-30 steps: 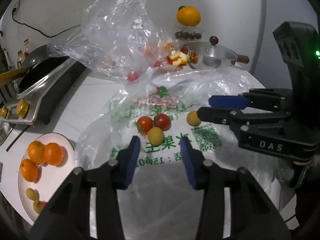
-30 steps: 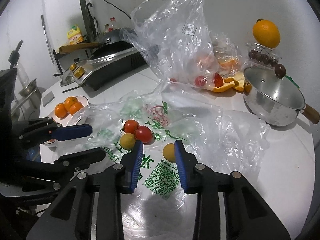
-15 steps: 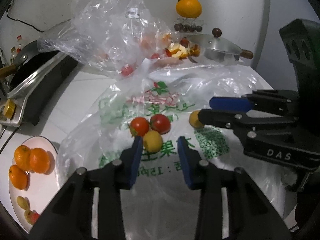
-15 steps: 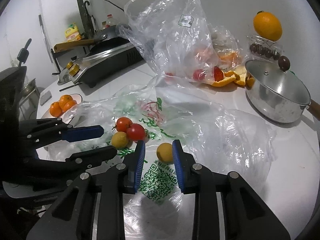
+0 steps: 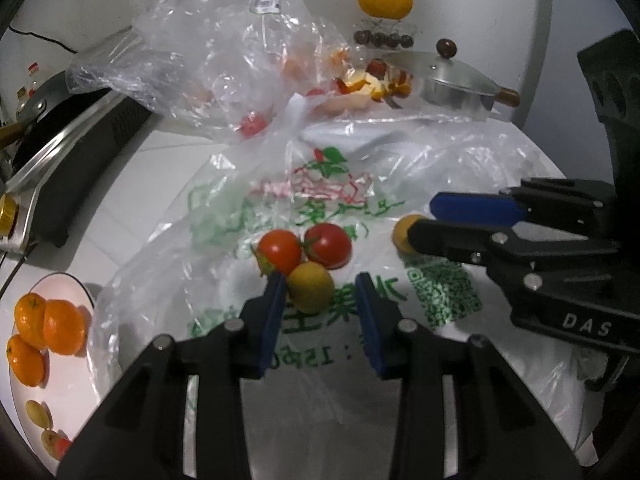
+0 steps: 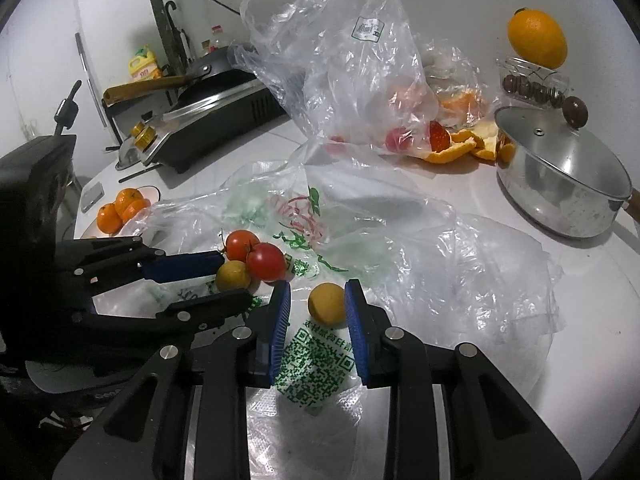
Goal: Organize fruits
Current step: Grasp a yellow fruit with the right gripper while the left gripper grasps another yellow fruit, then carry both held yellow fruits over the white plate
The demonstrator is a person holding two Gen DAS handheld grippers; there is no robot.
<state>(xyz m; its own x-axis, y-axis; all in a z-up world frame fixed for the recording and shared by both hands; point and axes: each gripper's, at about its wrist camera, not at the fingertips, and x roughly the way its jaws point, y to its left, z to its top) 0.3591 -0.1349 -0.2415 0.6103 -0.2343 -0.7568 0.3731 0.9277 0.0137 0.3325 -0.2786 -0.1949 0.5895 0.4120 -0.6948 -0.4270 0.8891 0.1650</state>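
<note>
Left wrist view: the left gripper (image 5: 322, 294), jaws narrowed but not gripping, brackets the yellow fruit (image 5: 311, 287) near two tomatoes (image 5: 304, 245); it should close gently, while the right gripper (image 6: 317, 307) straddles the other yellow fruit (image 6: 327, 303) with narrow jaws

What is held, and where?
Nothing yet. Left gripper straddles the clustered yellow fruit, the right gripper the lone yellow fruit, gaps visible; left jaws have just been closing.

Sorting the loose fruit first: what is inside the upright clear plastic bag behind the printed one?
Through the clear plastic bag a few red tomatoes and blurred reddish-orange fruit show. Creased plastic hides anything else, so the count is unclear.
</note>
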